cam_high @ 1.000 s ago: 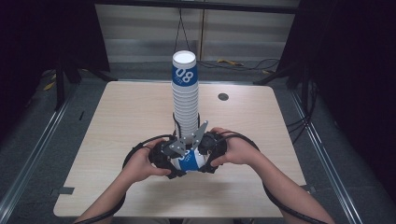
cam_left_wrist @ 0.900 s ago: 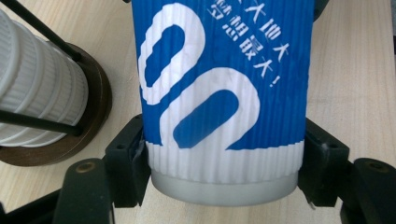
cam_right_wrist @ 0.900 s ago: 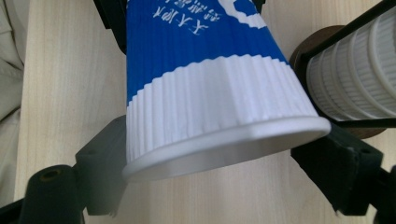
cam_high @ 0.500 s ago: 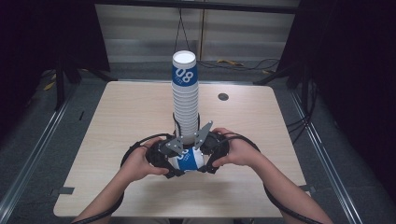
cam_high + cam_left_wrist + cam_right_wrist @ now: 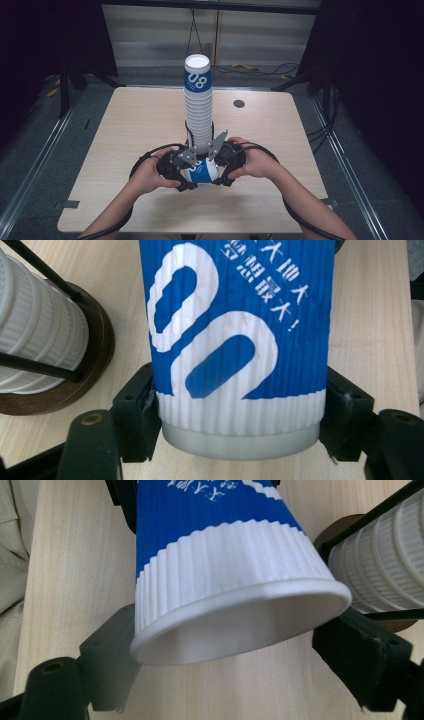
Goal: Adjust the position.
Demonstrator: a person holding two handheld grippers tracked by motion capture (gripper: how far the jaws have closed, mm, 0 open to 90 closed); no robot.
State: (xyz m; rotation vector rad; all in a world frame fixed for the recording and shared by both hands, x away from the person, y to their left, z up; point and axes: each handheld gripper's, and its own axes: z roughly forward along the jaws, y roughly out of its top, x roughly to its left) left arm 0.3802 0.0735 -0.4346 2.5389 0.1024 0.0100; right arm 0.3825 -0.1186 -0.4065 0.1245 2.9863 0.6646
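A blue-and-white ribbed paper cup (image 5: 202,171) lies on its side near the table's front, held between both hands. My left gripper (image 5: 186,176) is shut on its base end; in the left gripper view both black pads press the cup (image 5: 240,340) just above its grey bottom rim. My right gripper (image 5: 220,172) is shut on the mouth end, and in the right gripper view the open rim of the cup (image 5: 215,570) spans from one jaw to the other. Just behind stands a tall stack of cups (image 5: 198,110) in a black wire holder on a round wooden base (image 5: 95,340).
The light wooden table (image 5: 125,130) has a small dark round grommet (image 5: 239,103) at the back right. Black cables trail from both grippers across the table's front. The stack (image 5: 385,565) stands close beside the held cup.
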